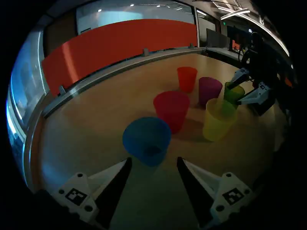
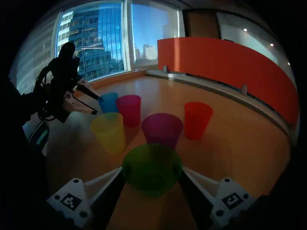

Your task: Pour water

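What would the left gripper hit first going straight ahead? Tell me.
The blue cup, just beyond the open fingertips of the left gripper, roughly centred; the crimson cup sits farther back. Exact gap unclear.

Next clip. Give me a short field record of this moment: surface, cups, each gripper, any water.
surface: wooden table
cups: six, all upright: blue cup, red cup, orange cup, purple cup, yellow cup, green cup
left hand-held gripper: open, aimed at the blue cup just ahead of its fingertips
right hand-held gripper: fingers flank the green cup; cannot tell whether they press on it
water: cannot tell whether any cup holds some
backdrop: orange wall panel, windows
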